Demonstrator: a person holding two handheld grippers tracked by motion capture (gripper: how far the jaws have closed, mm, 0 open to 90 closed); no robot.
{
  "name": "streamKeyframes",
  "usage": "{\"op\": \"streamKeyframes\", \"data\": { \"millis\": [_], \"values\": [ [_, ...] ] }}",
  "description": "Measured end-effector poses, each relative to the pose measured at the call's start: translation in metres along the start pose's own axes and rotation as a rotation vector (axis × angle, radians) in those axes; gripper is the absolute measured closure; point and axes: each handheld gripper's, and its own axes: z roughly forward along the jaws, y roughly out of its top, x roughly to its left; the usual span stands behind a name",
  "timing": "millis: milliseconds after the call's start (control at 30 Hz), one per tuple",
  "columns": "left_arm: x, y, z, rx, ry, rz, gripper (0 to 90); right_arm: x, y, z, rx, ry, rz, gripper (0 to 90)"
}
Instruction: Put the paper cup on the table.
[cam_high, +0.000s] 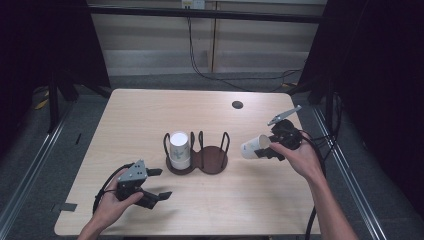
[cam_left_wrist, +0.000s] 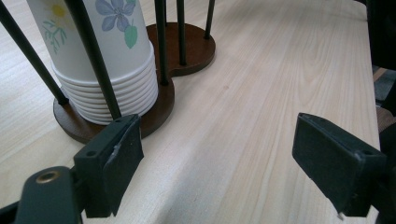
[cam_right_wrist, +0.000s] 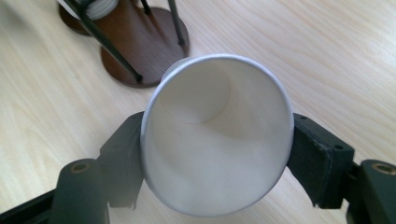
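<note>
A single paper cup (cam_high: 252, 146) is being gripped by the right gripper (cam_high: 270, 148), to the right of the cup holder (cam_high: 210, 159).

The cup is being held on its side, clamped near the rim, its mouth being turned toward the gripper's camera. The left gripper (cam_high: 159, 184) is being held low in front of the holder, jaws spread wide with nothing between them. A flower print, no lettering, is being shown on the cup stack (cam_left_wrist: 105, 56) in the holder's left ring.
</note>
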Motion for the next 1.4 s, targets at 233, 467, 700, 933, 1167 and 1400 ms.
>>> {"op": "streamKeyframes", "data": {
  "millis": [233,467,700,933,1167,1400],
  "values": [
    [0.002,-0.001,-0.002,0.001,0.005,-0.003,16.0,-0.01,0.005,0.015,0.09,-0.029,0.028,26.2],
    [0.002,-0.002,-0.004,0.003,0.012,0.002,16.0,-0.024,0.008,0.02,0.155,-0.056,0.045,25.9],
    [0.004,-0.001,-0.006,-0.013,0.024,-0.008,16.0,-0.032,0.009,0.023,0.17,-0.053,0.074,25.7],
    [0.005,-0.001,-0.005,-0.002,0.019,0.003,16.0,-0.033,0.01,0.034,0.262,-0.094,0.063,25.3],
    [0.005,-0.002,-0.005,-0.002,0.018,0.002,16.0,-0.03,0.013,0.044,0.298,-0.12,0.035,24.0],
    [0.005,-0.002,-0.005,0.0,0.019,0.001,16.0,-0.027,0.016,0.047,0.27,-0.131,0.014,21.2]
  ]
}}
